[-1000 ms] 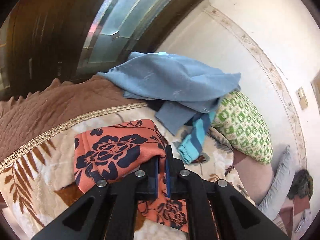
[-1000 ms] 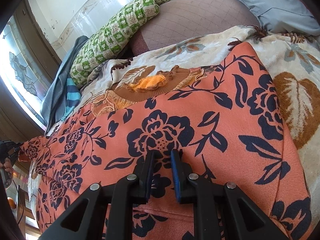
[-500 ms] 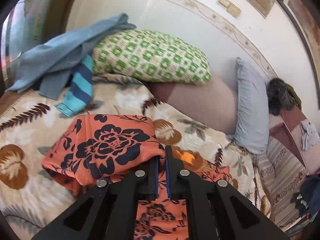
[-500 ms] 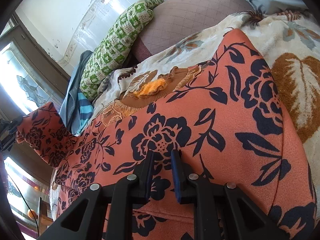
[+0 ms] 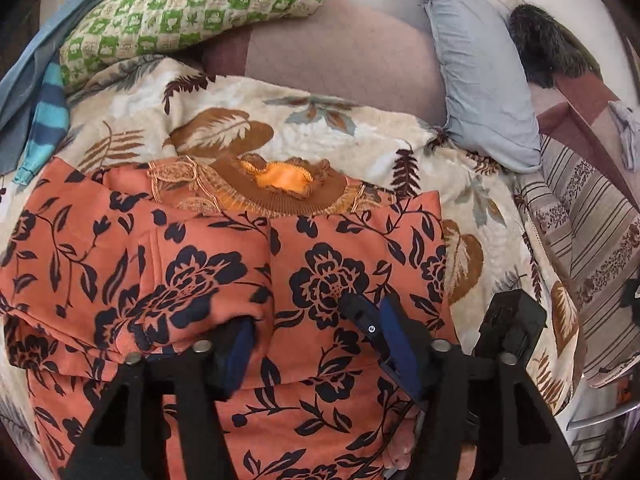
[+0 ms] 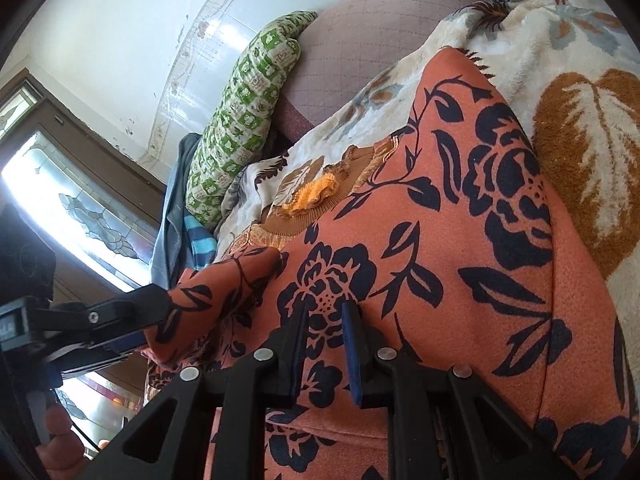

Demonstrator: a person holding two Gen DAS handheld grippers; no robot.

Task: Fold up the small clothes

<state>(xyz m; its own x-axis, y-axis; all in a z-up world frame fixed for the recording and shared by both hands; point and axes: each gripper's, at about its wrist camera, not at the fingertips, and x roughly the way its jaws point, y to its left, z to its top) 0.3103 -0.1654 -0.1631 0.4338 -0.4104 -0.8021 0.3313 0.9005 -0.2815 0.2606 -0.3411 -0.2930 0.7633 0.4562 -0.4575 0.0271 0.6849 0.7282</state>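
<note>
The left tongs (image 5: 316, 340) have just been opening and now stand spread, with a folded flap of the orange top (image 5: 328, 256) lying loose at one finger. The right tongs (image 6: 325, 322) are nearly shut, pinching the same top near its hem. The top lies flat on a leafy blanket (image 5: 360, 136), near a green pillow (image 5: 192, 12) and a grey pillow (image 5: 480, 68).

Open leaf-print blanket (image 5: 360, 136) is seen beyond the orange floral garment (image 5: 344, 248); passage there is unobstructed. Far edge is blocked by green checked pillow (image 5: 192, 8) and grey pillow (image 5: 480, 76). Left margin is crowded by blue clothes (image 5: 36, 80).
</note>
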